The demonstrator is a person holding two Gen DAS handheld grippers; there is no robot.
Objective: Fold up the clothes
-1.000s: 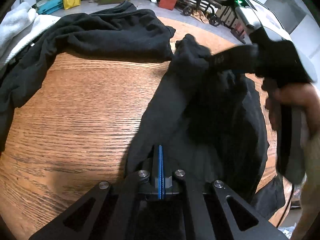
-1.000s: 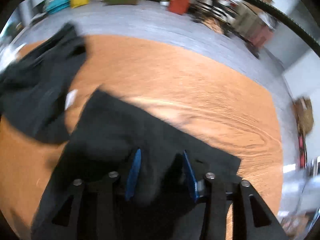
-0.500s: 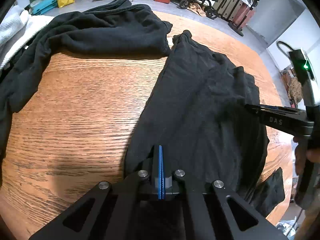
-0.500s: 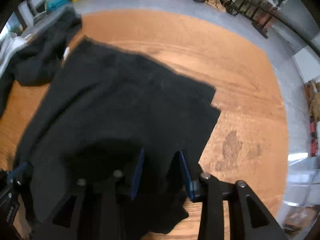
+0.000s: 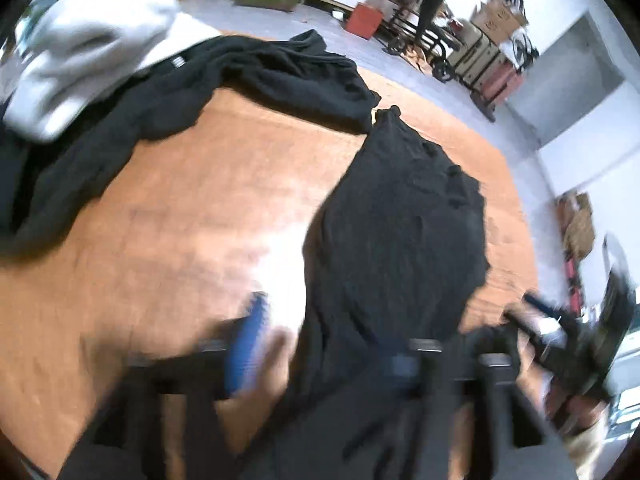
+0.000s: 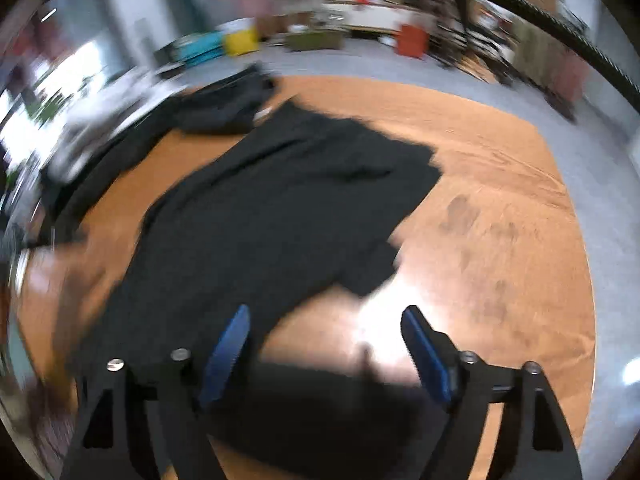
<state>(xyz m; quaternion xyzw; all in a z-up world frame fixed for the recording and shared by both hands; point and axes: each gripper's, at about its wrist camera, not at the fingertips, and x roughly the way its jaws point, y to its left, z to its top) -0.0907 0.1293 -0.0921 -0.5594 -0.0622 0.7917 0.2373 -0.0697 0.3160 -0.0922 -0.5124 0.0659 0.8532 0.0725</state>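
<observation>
A black garment (image 5: 400, 232) lies spread on the round wooden table (image 5: 180, 220); it also shows in the right wrist view (image 6: 288, 200). My left gripper (image 5: 324, 344) is open, its blue pads wide apart, with the garment's near edge lying between them; the view is blurred. My right gripper (image 6: 326, 344) is open and empty, just above the garment's near right edge and bare wood. The right gripper also shows at the far right of the left wrist view (image 5: 560, 328).
A pile of black clothes (image 5: 140, 112) lies at the table's back left, with a white garment (image 5: 92, 44) on top. The table (image 6: 500, 220) ends close on the right. Boxes and carts stand on the floor beyond.
Both grippers have opened and let go of the black garment, which now lies flat. Both have pulled back and up; the views are blurred by motion.
</observation>
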